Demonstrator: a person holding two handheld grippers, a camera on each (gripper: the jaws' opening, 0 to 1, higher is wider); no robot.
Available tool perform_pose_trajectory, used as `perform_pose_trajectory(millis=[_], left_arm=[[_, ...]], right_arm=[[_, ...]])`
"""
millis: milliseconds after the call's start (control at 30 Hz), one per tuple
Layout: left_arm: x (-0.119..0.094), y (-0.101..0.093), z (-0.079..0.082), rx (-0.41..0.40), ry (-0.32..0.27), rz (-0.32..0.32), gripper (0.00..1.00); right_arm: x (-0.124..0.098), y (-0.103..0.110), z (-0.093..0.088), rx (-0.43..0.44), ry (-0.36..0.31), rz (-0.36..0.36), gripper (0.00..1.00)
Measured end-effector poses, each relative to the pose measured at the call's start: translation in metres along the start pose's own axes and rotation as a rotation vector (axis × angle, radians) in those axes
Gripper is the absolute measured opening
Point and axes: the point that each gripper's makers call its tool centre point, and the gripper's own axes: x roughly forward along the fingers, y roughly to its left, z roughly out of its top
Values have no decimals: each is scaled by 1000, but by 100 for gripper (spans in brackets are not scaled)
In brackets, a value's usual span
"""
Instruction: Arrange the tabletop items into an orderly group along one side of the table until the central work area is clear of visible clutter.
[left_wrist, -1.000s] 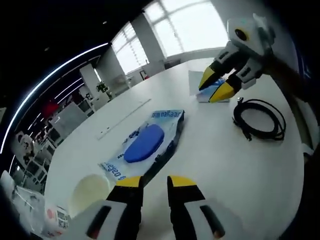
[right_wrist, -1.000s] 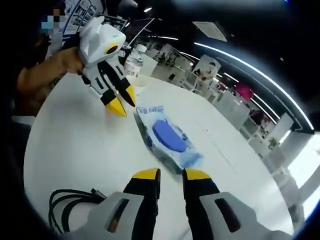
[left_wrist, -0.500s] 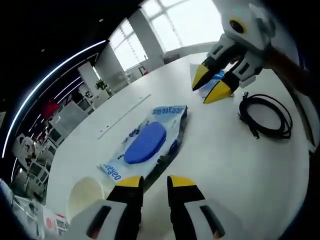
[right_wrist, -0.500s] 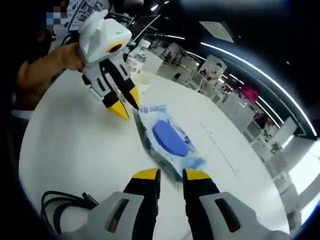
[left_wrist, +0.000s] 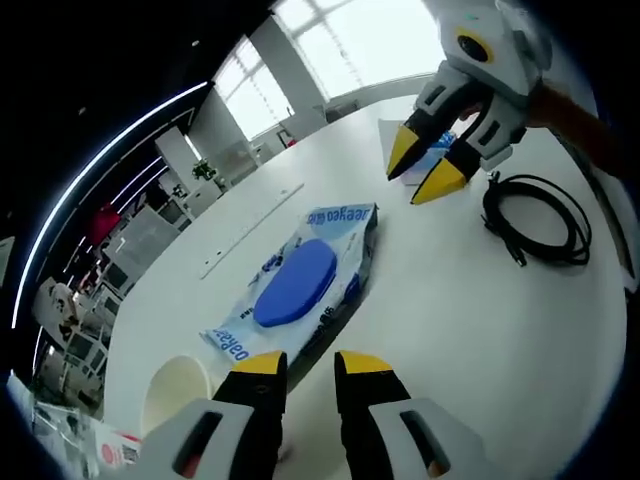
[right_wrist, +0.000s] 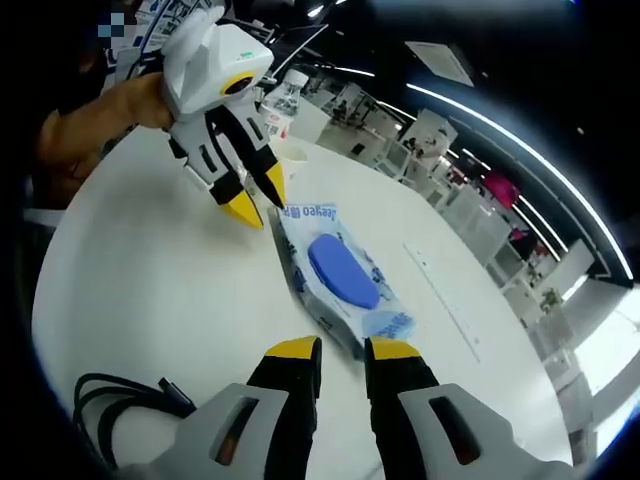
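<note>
Little looks arranged yet: the blue-lidded plastic wet-wipes pack (left_wrist: 300, 288) lies just ahead of the empty left gripper (left_wrist: 303, 362). The coiled black cable (left_wrist: 537, 217) lies beside the right gripper (right_wrist: 334, 347); both grippers' jaws are slightly apart.

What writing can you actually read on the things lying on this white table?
"Jeeyeo", or close to it, in blue letters on the end of the wet wipes pack; the letters are too distorted to be sure.
Smaller print along the pack's edge: too blurred to read.
Water bottle label: too small to read.
</note>
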Motion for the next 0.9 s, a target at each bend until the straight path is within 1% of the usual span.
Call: perform_pose_trajectory(millis=[233, 433, 467, 533, 667, 900], left_arm=[[2, 3, 1, 15, 12, 19, 17], [6, 4, 1, 21, 24, 22, 17], [6, 4, 1, 20, 23, 21, 17], [6, 4, 2, 19, 21, 20, 17], [6, 3, 1, 24, 22, 19, 17], [5, 4, 0, 31, 26, 31, 16]], right_arm=[[1, -3, 4, -19, -11, -9, 16], [9, -1, 0, -20, -6, 9, 15], [6, 3, 1, -23, -9, 11, 15], [5, 4, 1, -23, -11, 11, 15], [6, 2, 1, -25, -7, 9, 15], [6, -2, 1, -33, -21, 6, 15]])
